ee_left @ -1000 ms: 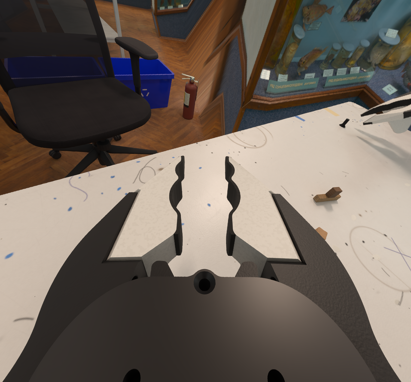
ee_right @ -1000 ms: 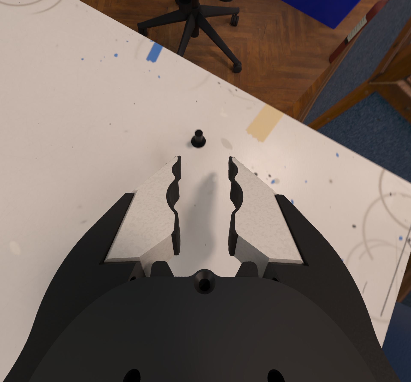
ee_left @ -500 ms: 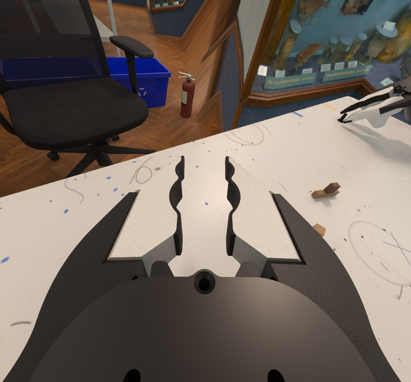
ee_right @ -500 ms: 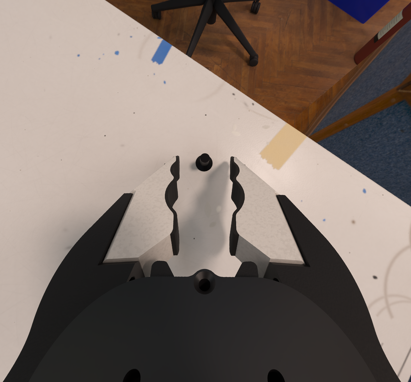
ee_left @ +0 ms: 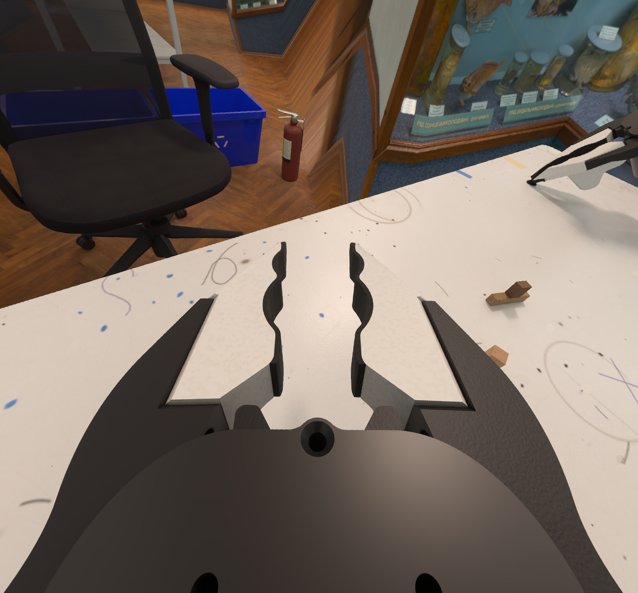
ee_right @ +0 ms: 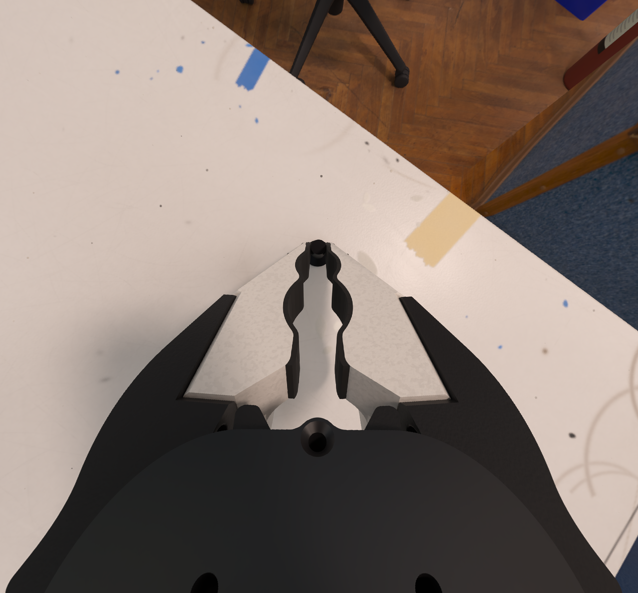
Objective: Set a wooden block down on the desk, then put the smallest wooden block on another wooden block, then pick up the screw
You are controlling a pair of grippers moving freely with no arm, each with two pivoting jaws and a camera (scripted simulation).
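My right gripper [ee_right: 317,248] is shut on the small black screw [ee_right: 317,247], pinched at the fingertips right at the white desk [ee_right: 138,196]. In the left wrist view the right gripper [ee_left: 533,181] shows far right with its tips down on the desk. My left gripper [ee_left: 317,248] is open and empty above the desk. A small dark wooden block [ee_left: 519,289] sits on a flat light wooden block [ee_left: 500,299] to its right. Another light wooden block [ee_left: 497,355] lies beside the left gripper's right finger, partly hidden.
The desk edge runs close beyond the screw, marked by a tan tape strip [ee_right: 442,234] and a blue tape strip [ee_right: 253,68]. A black office chair [ee_left: 114,158], a blue bin [ee_left: 224,120] and a red fire extinguisher [ee_left: 291,148] stand on the wooden floor.
My right gripper moved forward over the screw and closed its fingers on it. My left gripper stayed open and barely shifted.
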